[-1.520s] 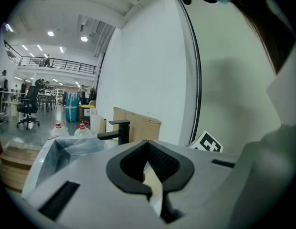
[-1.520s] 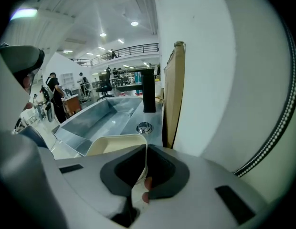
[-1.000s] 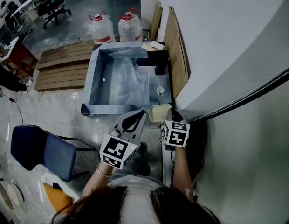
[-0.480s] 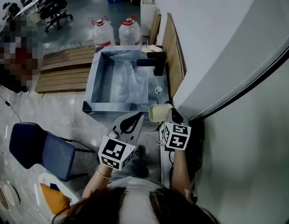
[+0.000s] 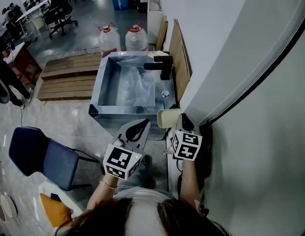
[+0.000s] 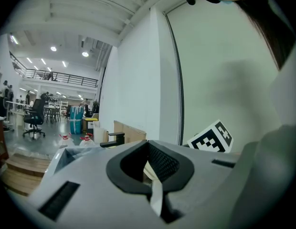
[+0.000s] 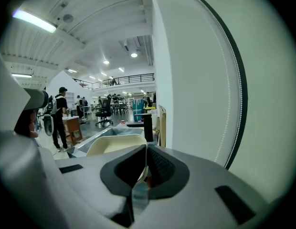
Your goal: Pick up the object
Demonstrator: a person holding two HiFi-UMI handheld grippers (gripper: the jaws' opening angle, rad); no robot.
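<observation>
— Pinching only the rim, isn't it? The right gripper (image 5: 180,124) has its jaws clamped on the edge of the cream bowl (image 5: 167,118), and the bowl sticks out ahead of it, by the near right corner of the steel sink (image 5: 99,82).

— Yes, and that's my worry. A one-sided hold like that could let the bowl swing or slip free if the wrist tilts. The left gripper (image 5: 144,123) is just beside it, jaws pressed together on nothing, so it gives no support.

— And if it drops?

— I'd guess it lands in the basin, or clips the sink's front edge and goes to the floor. Further on, the black faucet (image 5: 162,65) juts over the far end, and a careless sweep forward could knock the bowl against it.

— The water jugs (image 5: 137,36) behind?

— Well apart. No risk there.
</observation>
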